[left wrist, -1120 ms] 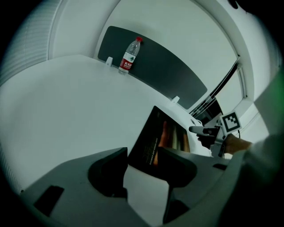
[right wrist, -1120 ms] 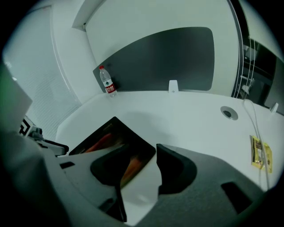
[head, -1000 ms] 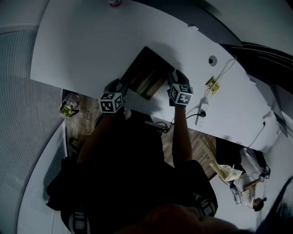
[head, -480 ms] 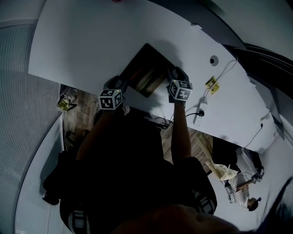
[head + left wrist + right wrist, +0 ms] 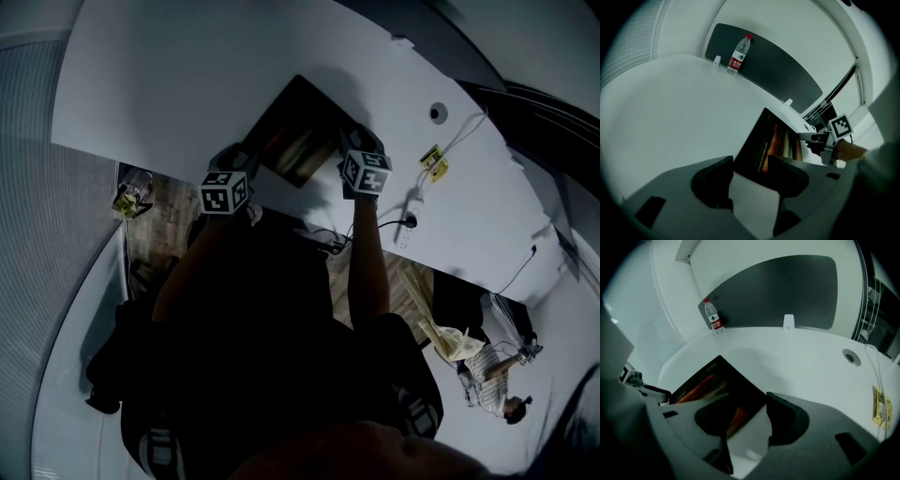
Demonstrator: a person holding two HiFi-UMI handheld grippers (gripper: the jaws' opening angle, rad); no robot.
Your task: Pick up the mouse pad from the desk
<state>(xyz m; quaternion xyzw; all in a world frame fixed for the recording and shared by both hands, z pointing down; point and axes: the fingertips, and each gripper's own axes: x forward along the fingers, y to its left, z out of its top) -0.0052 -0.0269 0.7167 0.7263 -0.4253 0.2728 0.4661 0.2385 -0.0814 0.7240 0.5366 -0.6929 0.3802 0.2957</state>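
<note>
Both forearms reach forward, tools pitched steeply down. Left gripper (image 5: pixel 749 161), right gripper (image 5: pixel 757 404): jaws just opened wide, gripping nothing. Mouse pad (image 5: pixel 761 138) lies on the desk (image 5: pixel 670 103), one near corner inside each gap.

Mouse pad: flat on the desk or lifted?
Flat. The mouse pad lies spread on the white desk, with no corner or edge visibly raised or curled in the head view or either gripper view.

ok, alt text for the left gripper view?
Left gripper, jaws just opened wider, straddles the near edge of a dark pad on a white desk without gripping it. A bottle stands at the desk's far edge.
</note>
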